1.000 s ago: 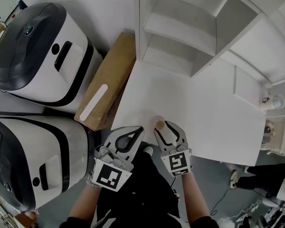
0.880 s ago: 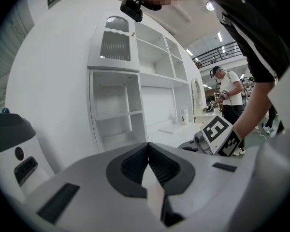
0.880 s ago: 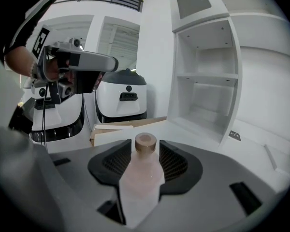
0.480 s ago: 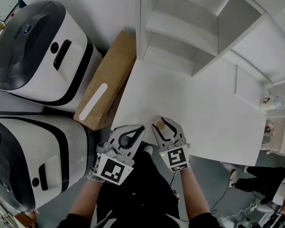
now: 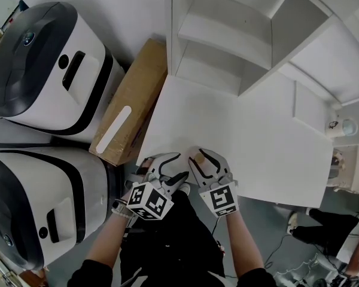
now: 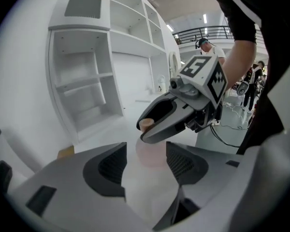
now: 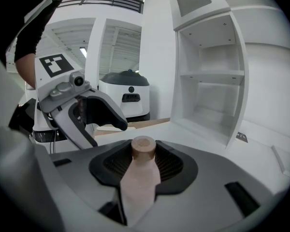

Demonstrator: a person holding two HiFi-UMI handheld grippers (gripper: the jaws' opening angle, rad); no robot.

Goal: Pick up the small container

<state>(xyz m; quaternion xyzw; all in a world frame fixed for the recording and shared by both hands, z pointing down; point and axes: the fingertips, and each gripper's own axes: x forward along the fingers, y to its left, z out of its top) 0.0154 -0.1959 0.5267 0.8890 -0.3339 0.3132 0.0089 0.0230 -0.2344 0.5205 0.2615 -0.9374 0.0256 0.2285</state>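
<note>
The small container point(image 5: 200, 158) is a pale pink bottle with a tan cap, standing upright near the front edge of the white table point(image 5: 257, 136). My right gripper point(image 5: 202, 161) has one jaw on each side of it, and the jaws are closing. In the right gripper view the container point(image 7: 141, 178) fills the gap of the right gripper point(image 7: 143, 161), and I see no firm squeeze. My left gripper point(image 5: 178, 166) sits just to its left, pointed at it, jaws opening. Ahead of the left gripper point(image 6: 146, 154) the container point(image 6: 152, 153) is partly crossed by a right finger.
A white shelf unit point(image 5: 227, 34) stands at the back of the table. A long cardboard box point(image 5: 128, 103) lies left of the table. Two large white-and-black machines point(image 5: 48, 64) point(image 5: 36, 202) are on the floor further left. A small cup point(image 5: 341, 127) sits off the table's right end.
My left gripper's jaws have parted, and it has swung right toward the container. My right gripper has stayed around the container, shifting slightly left with the view.
</note>
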